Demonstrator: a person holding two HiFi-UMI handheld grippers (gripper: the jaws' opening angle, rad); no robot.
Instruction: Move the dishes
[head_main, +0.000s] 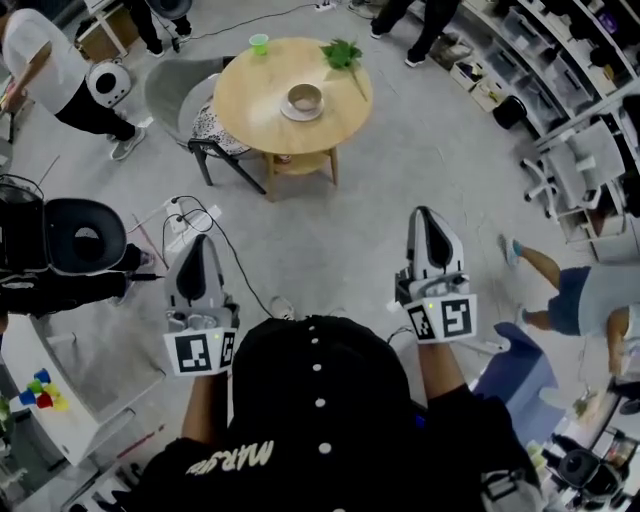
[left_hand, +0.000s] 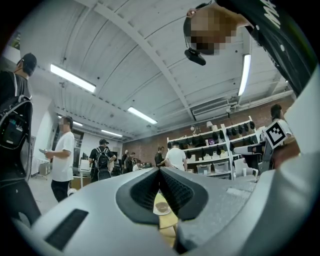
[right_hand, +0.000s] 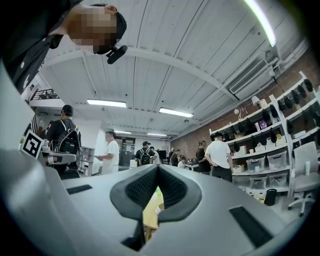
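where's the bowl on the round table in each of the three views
Head view: bowl top centre, on the round table.
Left gripper view: bowl low centre, in the narrow gap.
Right gripper view: only a pale sliver low centre, likely it.
Shared landmark: the round table.

Seen from above, a person holds a two-jaw gripper in each hand, with both arms stretched forward side by side and well apart. The left gripper (head_main: 203, 245) has its jaws pressed together at the tips, with nothing between them. The right gripper (head_main: 426, 215) reaches a little further ahead; its jaws are also closed tip to tip and empty. Both grippers point forward, angled slightly upward. Each carries a marker cube at its rear, the left cube (head_main: 200, 351) and the right cube (head_main: 441, 319), just ahead of the left forearm (head_main: 205, 410) and right forearm (head_main: 440, 368).
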